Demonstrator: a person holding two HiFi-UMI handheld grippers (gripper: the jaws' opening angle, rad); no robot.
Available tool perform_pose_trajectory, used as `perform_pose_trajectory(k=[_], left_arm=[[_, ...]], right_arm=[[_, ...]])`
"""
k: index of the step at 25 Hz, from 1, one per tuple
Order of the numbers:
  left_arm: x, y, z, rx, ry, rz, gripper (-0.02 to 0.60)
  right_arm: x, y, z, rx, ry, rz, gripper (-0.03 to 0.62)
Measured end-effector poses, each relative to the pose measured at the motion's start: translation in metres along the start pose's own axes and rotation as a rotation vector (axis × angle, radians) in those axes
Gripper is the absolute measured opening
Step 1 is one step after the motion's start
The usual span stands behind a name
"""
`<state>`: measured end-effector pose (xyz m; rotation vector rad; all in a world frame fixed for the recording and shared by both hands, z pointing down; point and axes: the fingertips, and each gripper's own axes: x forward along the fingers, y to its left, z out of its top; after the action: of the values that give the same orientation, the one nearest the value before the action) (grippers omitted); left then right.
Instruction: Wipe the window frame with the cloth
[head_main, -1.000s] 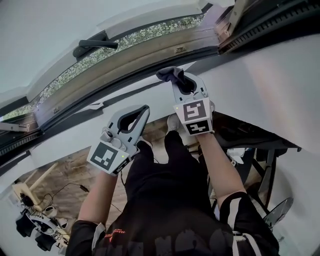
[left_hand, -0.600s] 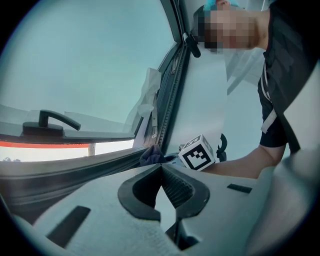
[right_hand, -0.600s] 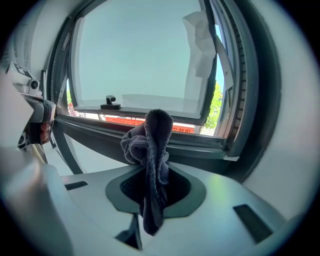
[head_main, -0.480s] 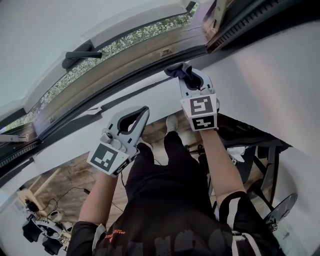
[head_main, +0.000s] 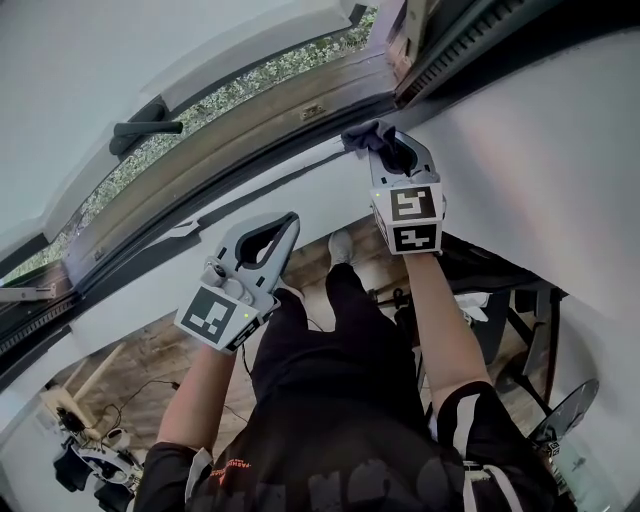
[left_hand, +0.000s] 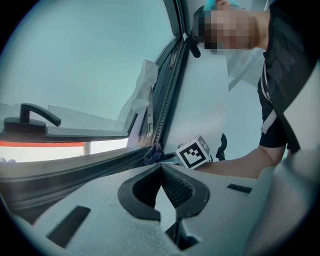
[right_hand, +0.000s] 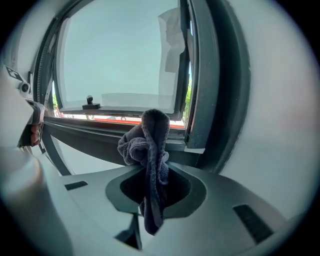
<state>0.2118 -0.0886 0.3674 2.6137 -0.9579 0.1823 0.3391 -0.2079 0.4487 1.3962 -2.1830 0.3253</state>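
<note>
Now right gripper (head_main: 383, 143) clamps cloth (head_main: 360, 132) at window frame (head_main: 250, 133); left gripper (head_main: 289, 220) clenched, empty.

White window frame (head_main: 150, 265) bears the bunched cloth (head_main: 360, 133) near its right corner

Dark grey-purple cloth (right_hand: 149, 145); pale grey left gripper (head_main: 287, 220) and right gripper (head_main: 385, 143), each bearing a cube of black-and-white square markers; dark grey window frame (right_hand: 207, 90); black window handle (head_main: 140, 127); white wall (head_main: 540, 150)
</note>
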Motion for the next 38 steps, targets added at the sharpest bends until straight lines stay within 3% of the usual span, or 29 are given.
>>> perform_pose_trajectory(k=[16, 31, 38], left_arm=[[0.018, -0.007, 0.012, -0.004, 0.032, -0.036, 0.020], [0.008, -0.003, 0.027, 0.053, -0.006, -0.048, 0.020], [-0.012, 0.004, 0.041, 0.074, -0.039, -0.021, 0.020]], right_arm=[[-0.001, -0.030, -0.003, 0.089, 0.002, -0.046, 0.060], [-0.015, -0.032, 0.001, 0.090, 0.002, -0.071, 0.060], [-0.027, -0.014, 0.002, 0.072, -0.011, -0.045, 0.060]])
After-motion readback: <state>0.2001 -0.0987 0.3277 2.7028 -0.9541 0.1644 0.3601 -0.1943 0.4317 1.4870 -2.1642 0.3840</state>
